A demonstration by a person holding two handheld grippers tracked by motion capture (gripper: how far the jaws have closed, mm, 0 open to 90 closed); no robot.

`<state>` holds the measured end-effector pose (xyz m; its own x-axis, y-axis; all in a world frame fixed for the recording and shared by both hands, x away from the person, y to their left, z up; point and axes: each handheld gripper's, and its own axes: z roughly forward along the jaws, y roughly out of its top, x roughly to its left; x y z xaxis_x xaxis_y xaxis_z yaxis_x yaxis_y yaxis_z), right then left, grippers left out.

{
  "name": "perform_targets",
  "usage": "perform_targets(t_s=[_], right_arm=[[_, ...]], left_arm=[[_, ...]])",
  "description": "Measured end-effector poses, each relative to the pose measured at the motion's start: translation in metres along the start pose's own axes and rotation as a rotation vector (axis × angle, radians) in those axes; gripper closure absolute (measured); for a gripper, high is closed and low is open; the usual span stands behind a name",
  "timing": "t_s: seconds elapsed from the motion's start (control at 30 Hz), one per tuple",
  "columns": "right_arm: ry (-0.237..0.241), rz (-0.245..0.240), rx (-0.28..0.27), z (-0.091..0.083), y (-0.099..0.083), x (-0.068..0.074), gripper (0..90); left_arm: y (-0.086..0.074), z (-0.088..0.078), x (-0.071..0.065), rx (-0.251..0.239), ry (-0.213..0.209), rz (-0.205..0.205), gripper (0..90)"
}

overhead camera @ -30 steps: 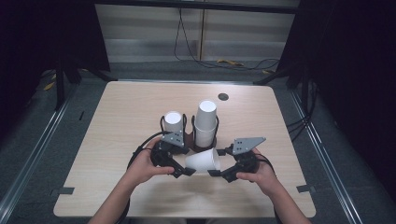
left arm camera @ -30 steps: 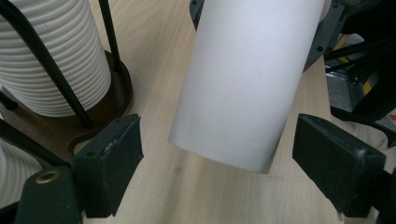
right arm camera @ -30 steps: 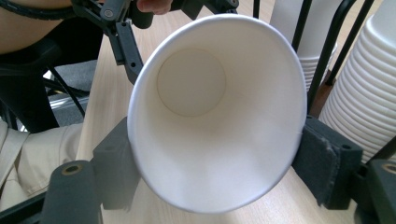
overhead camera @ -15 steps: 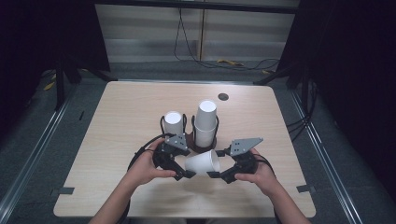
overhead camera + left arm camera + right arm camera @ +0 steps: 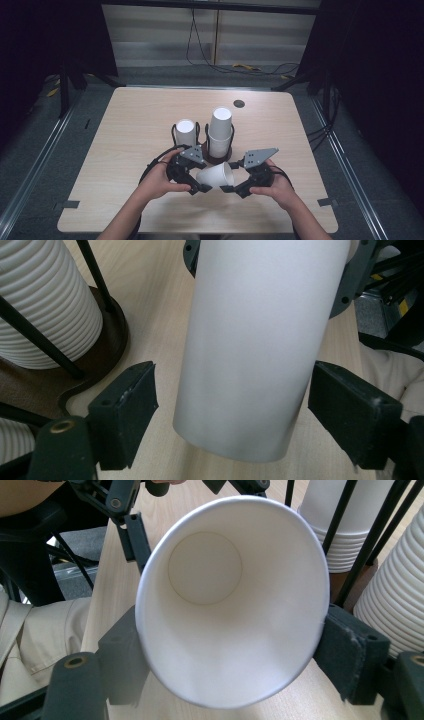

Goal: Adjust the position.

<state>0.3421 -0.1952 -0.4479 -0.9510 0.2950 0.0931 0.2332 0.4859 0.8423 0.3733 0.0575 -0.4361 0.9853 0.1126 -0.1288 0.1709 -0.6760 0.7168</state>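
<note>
Cup, white paper, one: lies on its side at lower centre of the high view, just above the table, between my two tools; its mouth faces right and its base faces left.

Right gripper: I see its jaws clamped on the cup's rim end. In the right gripper view the cup has its open mouth toward the camera, and a black pad presses each side of the wall at lower left and lower right of the frame.

Left gripper: jaws have just been closing, with the cup's base end between them. In the left gripper view the cup hangs down the middle of the frame; the pads stand clear on both sides, so I log this tool as not yet gripping.

Holder, dark wire, on a brown base: stands at centre of the high view, just above the held cup. It carries a short stack at its left and a tall stack at its right.
</note>
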Motion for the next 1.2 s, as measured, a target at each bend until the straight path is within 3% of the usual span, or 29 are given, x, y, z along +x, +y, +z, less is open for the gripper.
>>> perform_targets(t_s=[0.27, 0.73, 1.2], right_arm=[[0.002, -0.01, 0.01, 0.0011, 0.0031, 0.0008, 23.2], [0.002, -0.02, 0.015, 0.0017, 0.0056, 0.0011, 23.2], [0.011, -0.028, 0.019, 0.0032, 0.0079, 0.0023, 22.9]], left_arm=[[0.0, 0.0017, -0.0017, -0.004, -0.022, 0.007, 26.7], [-0.0003, 0.0031, -0.0013, -0.015, -0.031, -0.012, 25.0], [-0.0004, 0.0072, -0.0022, 0.006, -0.042, 0.004, 26.2]])
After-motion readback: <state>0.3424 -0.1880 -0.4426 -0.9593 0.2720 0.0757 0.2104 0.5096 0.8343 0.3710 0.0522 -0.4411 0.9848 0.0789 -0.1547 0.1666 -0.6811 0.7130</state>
